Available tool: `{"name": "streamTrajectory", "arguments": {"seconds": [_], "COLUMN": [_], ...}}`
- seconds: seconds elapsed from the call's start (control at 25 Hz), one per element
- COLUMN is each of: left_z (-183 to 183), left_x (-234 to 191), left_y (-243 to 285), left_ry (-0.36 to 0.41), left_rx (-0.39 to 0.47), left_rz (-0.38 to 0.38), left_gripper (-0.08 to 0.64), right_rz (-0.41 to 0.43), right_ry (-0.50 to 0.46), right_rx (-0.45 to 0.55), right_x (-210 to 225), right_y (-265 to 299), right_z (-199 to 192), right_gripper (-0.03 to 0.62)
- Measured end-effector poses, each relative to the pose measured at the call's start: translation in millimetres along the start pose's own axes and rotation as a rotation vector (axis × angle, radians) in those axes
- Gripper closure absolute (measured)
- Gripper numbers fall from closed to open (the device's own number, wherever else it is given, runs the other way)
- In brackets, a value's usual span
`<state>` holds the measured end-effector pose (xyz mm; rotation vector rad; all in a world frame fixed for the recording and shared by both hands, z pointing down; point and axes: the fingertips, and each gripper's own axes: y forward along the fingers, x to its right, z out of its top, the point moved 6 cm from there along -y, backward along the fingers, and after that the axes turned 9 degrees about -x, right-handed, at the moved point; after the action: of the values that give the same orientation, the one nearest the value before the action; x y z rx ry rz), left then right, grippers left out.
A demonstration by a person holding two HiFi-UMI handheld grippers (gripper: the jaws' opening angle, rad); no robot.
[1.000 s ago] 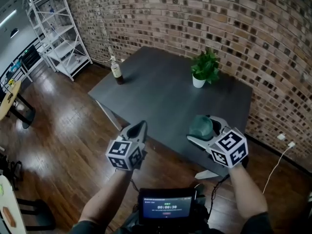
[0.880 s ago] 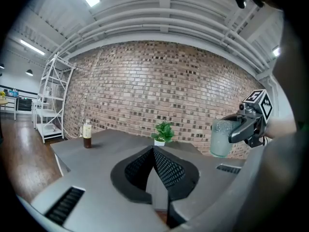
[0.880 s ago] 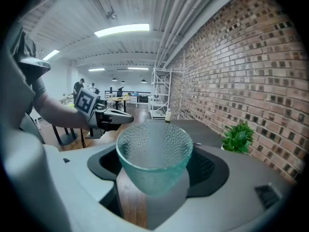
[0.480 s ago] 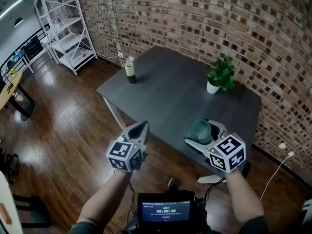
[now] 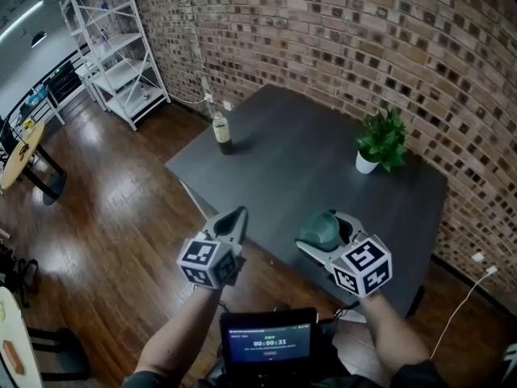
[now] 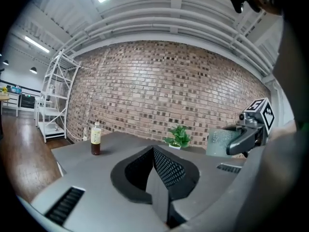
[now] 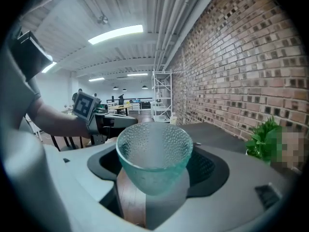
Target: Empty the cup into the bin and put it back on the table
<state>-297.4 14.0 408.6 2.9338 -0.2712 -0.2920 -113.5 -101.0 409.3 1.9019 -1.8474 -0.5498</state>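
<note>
Reporting from the far left: a white shelf rack (image 5: 113,47) stands by the brick wall, off the counter (image 5: 299,176). On the counter's left corner a bottle (image 5: 222,133) stands upright. Nearer me, the left gripper (image 5: 236,219) hangs over the wood floor (image 5: 105,217), just short of the counter's near edge. In the left gripper view I read its fingers as pressed together and empty. To its right, the right gripper (image 5: 323,231) has its fingers clamped on the cup (image 5: 321,226), a pale green dimpled glass. The cup is mouth up at the counter's near edge, and floor shows beneath it in the right gripper view. At far right a potted plant (image 5: 378,145) sits on the counter near the wall, well apart from the cup.
</note>
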Motion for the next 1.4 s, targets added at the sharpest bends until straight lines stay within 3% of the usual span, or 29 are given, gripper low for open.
{"name": "streamTrajectory", "arguments": {"seconds": [0.28, 0.48, 0.88, 1.12, 1.4], "left_z": [8.5, 7.6, -11.3, -44.6, -86.1], "left_x": [-22.1, -31.2, -71.4, -79.9, -88.1], "left_y": [28.2, 48.0, 88.5, 105.6, 124.6], "left_ry": [0.014, 0.062, 0.085, 0.103, 0.117], "left_rx": [0.002, -0.037, -0.115, -0.204, -0.272], "left_rz": [-0.01, -0.098, -0.249, -0.38, -0.429], "left_gripper": [0.558, 0.558, 0.558, 0.558, 0.558], "right_rz": [-0.002, -0.057, -0.218, -0.266, -0.32], "right_ry": [0.06, 0.09, 0.178, 0.224, 0.259], "right_rx": [-0.005, -0.036, -0.037, -0.076, -0.091], "right_x": [15.4, 24.7, 42.3, 41.4, 47.8], "right_y": [31.4, 53.7, 105.7, 138.6, 168.7], "right_z": [-4.2, -2.6, -15.9, -42.5, -75.6], "right_gripper": [0.201, 0.201, 0.201, 0.201, 0.199]}}
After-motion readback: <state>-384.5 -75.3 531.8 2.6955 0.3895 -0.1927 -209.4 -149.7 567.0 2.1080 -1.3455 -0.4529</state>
